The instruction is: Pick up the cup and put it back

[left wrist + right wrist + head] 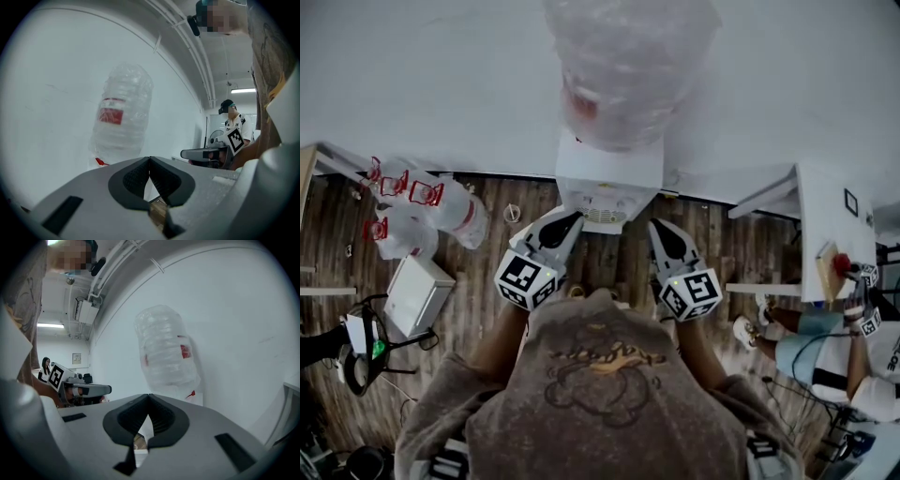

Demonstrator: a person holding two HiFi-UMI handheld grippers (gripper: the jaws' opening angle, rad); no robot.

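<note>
No cup shows in any view. A white water dispenser (609, 178) stands against the wall with a large clear bottle (623, 66) in plastic wrap on top of it. My left gripper (566, 225) and right gripper (662, 234) are held side by side just short of the dispenser's front, pointing at it. In the left gripper view the bottle (122, 117) rises beyond my left gripper (150, 165), whose pads meet with nothing between them. In the right gripper view the right gripper (149, 403) is likewise shut and empty, with the bottle (164, 348) behind it.
Several empty water bottles with red handles (412, 202) lie on the wooden floor at the left, beside a white box (417, 292). A white table (825, 216) stands at the right, with a seated person (834, 347) next to it.
</note>
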